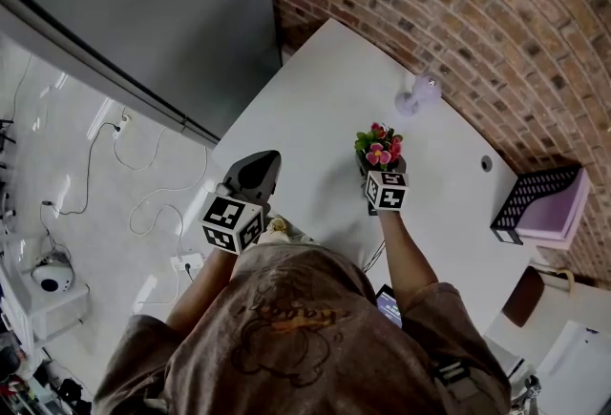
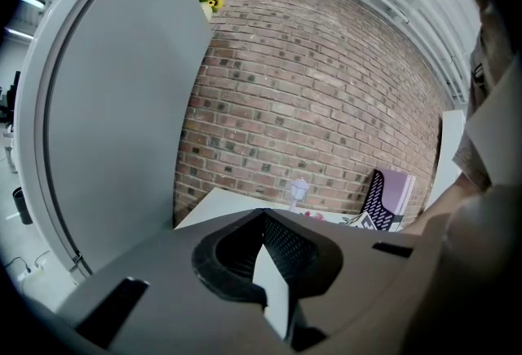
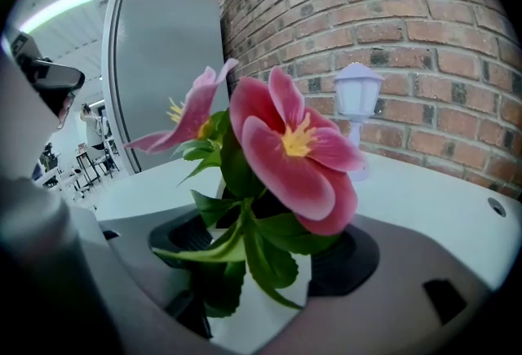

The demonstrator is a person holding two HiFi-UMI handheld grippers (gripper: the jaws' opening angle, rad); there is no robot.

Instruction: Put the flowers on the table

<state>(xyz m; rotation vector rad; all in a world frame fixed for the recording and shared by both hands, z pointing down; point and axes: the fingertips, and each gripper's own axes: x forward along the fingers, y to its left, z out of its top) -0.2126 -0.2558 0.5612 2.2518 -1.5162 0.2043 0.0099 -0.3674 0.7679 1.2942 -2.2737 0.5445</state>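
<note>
The flowers (image 1: 379,146) are pink blooms with green leaves, and my right gripper (image 1: 380,170) is shut on them over the white table (image 1: 315,108). In the right gripper view the blooms (image 3: 285,149) fill the space between the jaws of that gripper (image 3: 263,219), and the leaves hide the base. My left gripper (image 1: 256,165) hangs at the table's left edge. Its dark jaws meet at the tips (image 2: 263,219) with nothing between them.
A small pale lantern (image 1: 421,91) stands by the brick wall (image 1: 458,3). A black-and-purple file holder (image 1: 539,201) sits at the table's right end, near a cable hole (image 1: 486,163). A grey cabinet (image 1: 143,12) rises at the left; cables (image 1: 143,203) lie on the floor.
</note>
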